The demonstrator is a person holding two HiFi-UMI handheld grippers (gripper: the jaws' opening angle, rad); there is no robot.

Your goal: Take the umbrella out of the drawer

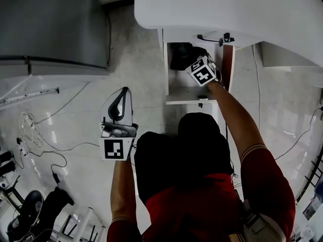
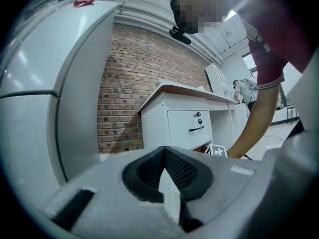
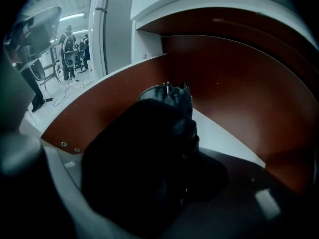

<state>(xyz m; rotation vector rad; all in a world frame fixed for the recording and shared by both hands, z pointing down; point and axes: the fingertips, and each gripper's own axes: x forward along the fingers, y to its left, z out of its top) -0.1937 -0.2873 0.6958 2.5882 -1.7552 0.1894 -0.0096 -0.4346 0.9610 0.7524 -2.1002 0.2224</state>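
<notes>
The black folded umbrella [image 1: 179, 54] lies in the open white drawer [image 1: 189, 96] under the desk. My right gripper [image 1: 197, 64] reaches steeply down into that drawer, its marker cube above the umbrella's right end. In the right gripper view the umbrella [image 3: 169, 101] rests on the drawer's pale floor against the red-brown side wall [image 3: 114, 98]. The right gripper [image 3: 164, 153] stands open with its dark pads wide around the umbrella's near end. My left gripper [image 1: 119, 97] hangs over the floor to the left of the drawer, shut and empty [image 2: 164, 168].
The white desk top [image 1: 227, 9] overhangs the drawer, and a shut drawer with a black handle [image 1: 209, 38] sits above it. A tall grey cabinet [image 1: 50, 24] stands at the left. Cables [image 1: 45, 135] and a chair base [image 1: 30, 210] lie on the floor.
</notes>
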